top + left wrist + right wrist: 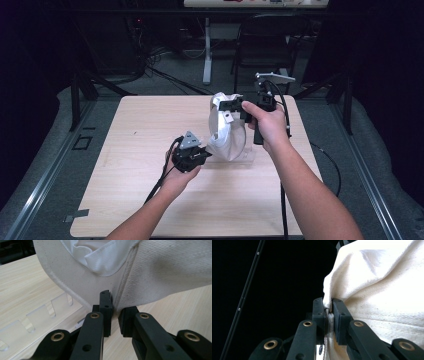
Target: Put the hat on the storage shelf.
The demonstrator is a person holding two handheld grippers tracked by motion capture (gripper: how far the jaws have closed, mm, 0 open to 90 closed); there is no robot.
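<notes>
**Both grippers clamp the cloth cap**

A cream woven-cotton cap [226, 131] hangs above the pale wooden table [125, 165], right of centre. The right gripper [329, 308] pinches its top at twelve o'clock; the left gripper [115, 312] pinches its lower edge at seven o'clock.

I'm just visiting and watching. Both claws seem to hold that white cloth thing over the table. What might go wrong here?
The right gripper pinches only a thin edge of the white cloth item, so the fabric might slip out if pulled. The left gripper also bites just a seam, so tugging apart might strain the stitching. The cloth hangs over a clear plastic holder on the table and might snag or drag it.
</notes>
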